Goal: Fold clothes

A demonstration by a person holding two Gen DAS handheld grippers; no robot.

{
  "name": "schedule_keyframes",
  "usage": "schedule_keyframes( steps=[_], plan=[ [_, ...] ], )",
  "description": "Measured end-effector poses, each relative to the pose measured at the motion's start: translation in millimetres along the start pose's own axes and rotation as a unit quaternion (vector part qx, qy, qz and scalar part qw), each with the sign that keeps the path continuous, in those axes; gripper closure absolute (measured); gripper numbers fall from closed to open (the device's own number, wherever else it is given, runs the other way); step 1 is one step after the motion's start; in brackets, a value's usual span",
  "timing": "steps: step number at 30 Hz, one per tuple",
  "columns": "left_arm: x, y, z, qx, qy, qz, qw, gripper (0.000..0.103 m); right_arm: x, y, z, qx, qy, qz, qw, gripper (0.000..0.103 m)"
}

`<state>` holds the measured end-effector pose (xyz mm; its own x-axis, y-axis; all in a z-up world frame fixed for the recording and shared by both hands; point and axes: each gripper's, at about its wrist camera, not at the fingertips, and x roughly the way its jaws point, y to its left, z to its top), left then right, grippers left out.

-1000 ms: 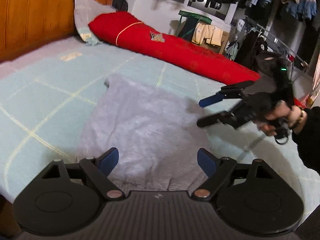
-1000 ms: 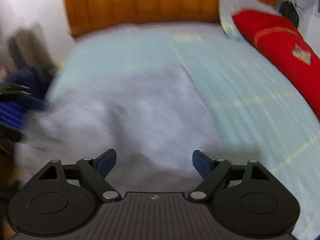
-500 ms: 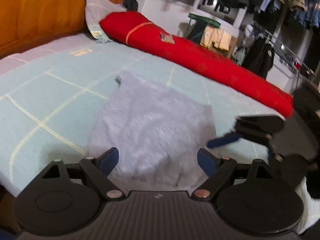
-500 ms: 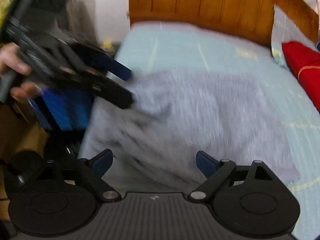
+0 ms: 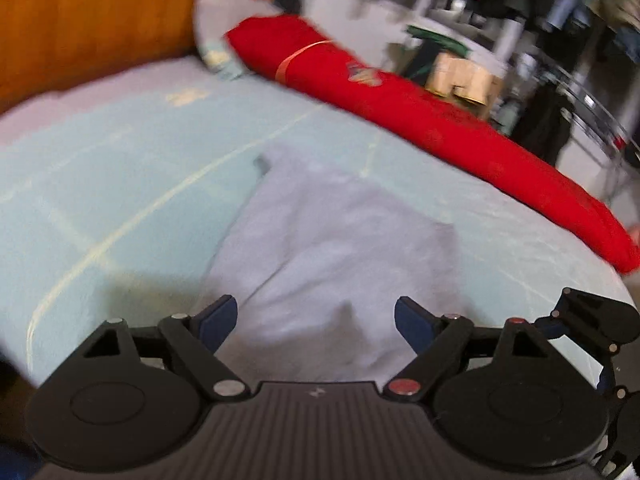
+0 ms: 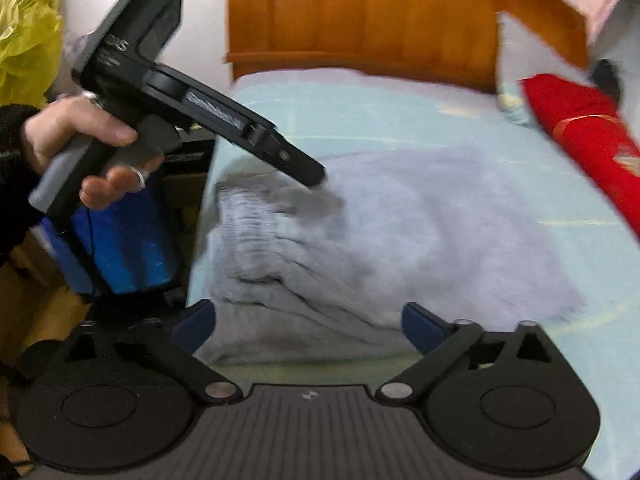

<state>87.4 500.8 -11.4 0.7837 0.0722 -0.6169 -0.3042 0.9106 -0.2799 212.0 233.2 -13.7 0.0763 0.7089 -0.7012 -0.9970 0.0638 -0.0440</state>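
A light grey fleece garment (image 5: 340, 248) lies spread flat on the pale blue bedsheet (image 5: 120, 184). Its ribbed hem (image 6: 256, 240) sits bunched at the bed's near edge. My left gripper (image 5: 316, 320) hovers open over that near end with nothing between its fingers. In the right wrist view a hand holds the left gripper (image 6: 310, 174), its tip low over the garment by the hem. My right gripper (image 6: 310, 326) is opening its jaws wide just above the garment's near edge and grips nothing. It shows at the lower right (image 5: 588, 320) of the left wrist view.
A long red bolster (image 5: 420, 120) and a grey pillow (image 5: 224, 28) lie along the far side. A wooden headboard (image 6: 360, 16) closes the bed's end. Beside the bed stand a blue box (image 6: 120, 248) and a yellow bag (image 6: 28, 28). Clothes racks (image 5: 560, 40) crowd the room.
The right gripper has swung from over the garment's middle toward the bed's near edge, and its jaws have spread wider. The left gripper has come into the right wrist view at upper left.
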Motion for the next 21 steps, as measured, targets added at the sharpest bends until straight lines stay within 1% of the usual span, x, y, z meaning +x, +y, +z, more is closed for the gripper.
schedule_keyframes(
  steps=[4, 5, 7, 9, 10, 13, 15, 16, 19, 21],
  plan=[
    [22, -33, 12, 0.051, 0.002, -0.035, 0.9981, 0.016, -26, -10, -19, 0.080, 0.012, -0.043, 0.996, 0.000],
    [31, -37, 12, 0.056, 0.006, -0.036, 0.9978, 0.016, -35, -12, -25, 0.098, 0.011, -0.053, 0.994, 0.000],
    [52, -37, 5, 0.048, 0.022, -0.021, 0.9984, 0.016, -55, -15, -37, 0.132, 0.007, -0.072, 0.989, 0.000],
    [74, -26, -3, 0.020, 0.047, -0.016, 0.9986, 0.016, -76, -18, -50, 0.162, 0.000, -0.083, 0.983, 0.000],
    [80, -22, -5, 0.008, 0.054, -0.016, 0.9984, 0.016, -85, -17, -56, 0.173, -0.003, -0.088, 0.981, 0.000],
    [74, -18, -4, -0.011, 0.059, -0.019, 0.9980, 0.015, -112, -18, -70, 0.190, -0.008, -0.108, 0.976, 0.000],
    [63, -21, 5, -0.025, 0.064, -0.017, 0.9975, 0.015, -127, -19, -77, 0.197, -0.016, -0.121, 0.973, 0.000],
    [58, -23, 10, -0.029, 0.060, -0.021, 0.9976, 0.015, -132, -20, -80, 0.200, -0.020, -0.125, 0.972, 0.000],
    [51, -37, 19, -0.022, 0.043, -0.059, 0.9971, 0.015, -142, -23, -86, 0.217, -0.035, -0.129, 0.967, 0.000],
    [59, -48, 19, -0.010, 0.044, -0.070, 0.9965, 0.015, -143, -24, -90, 0.224, -0.038, -0.127, 0.965, 0.000]
  ],
)
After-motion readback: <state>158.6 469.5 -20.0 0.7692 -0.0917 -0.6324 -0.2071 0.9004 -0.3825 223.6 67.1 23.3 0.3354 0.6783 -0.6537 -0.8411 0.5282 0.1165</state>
